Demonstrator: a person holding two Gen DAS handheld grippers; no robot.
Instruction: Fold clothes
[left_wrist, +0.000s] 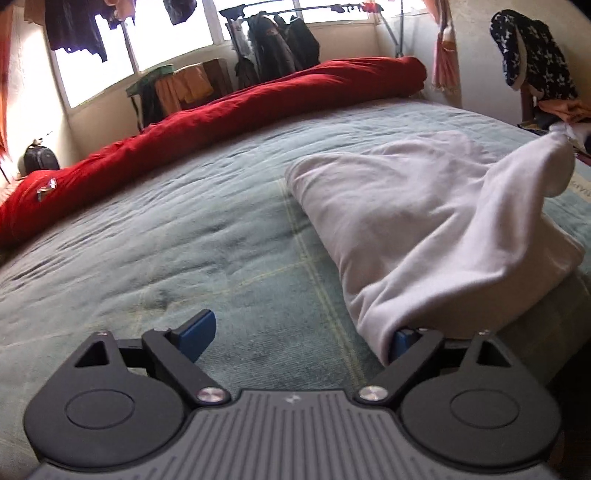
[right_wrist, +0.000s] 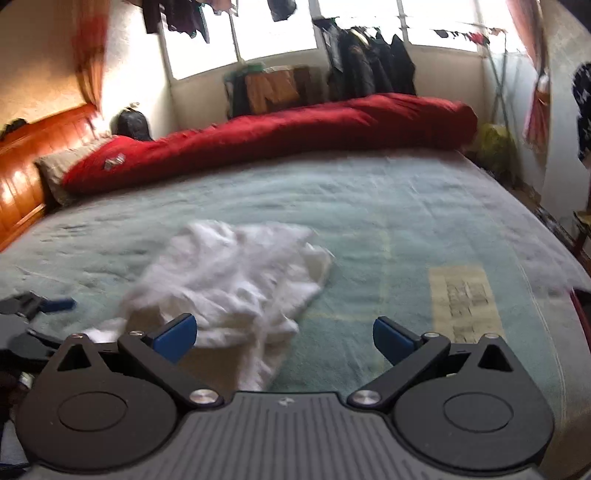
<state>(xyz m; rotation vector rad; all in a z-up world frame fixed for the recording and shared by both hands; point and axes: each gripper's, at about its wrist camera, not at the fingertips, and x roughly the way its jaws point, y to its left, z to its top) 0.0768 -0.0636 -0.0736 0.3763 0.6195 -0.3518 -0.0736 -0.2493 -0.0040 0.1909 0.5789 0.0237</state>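
Note:
A white garment (left_wrist: 424, 221) lies bunched on the green bedspread (left_wrist: 184, 240), and one fold of it stands up toward the right edge of the left wrist view. My left gripper (left_wrist: 299, 338) is wide open. The cloth's near edge drapes over its right finger (left_wrist: 402, 341) and nothing is pinched between the pads. In the right wrist view the same garment (right_wrist: 229, 277) lies crumpled, left of centre. My right gripper (right_wrist: 284, 336) is open just above its near edge, and its left pad (right_wrist: 177, 334) is over the cloth. The left gripper (right_wrist: 37, 306) shows at the left edge.
A rolled red duvet (right_wrist: 277, 136) runs along the far side of the bed. A wooden headboard (right_wrist: 22, 170) and a pillow (right_wrist: 55, 170) are at the left. Hanging clothes (right_wrist: 369, 62) line the windows. A pale label patch (right_wrist: 465, 299) marks the bedspread at the right.

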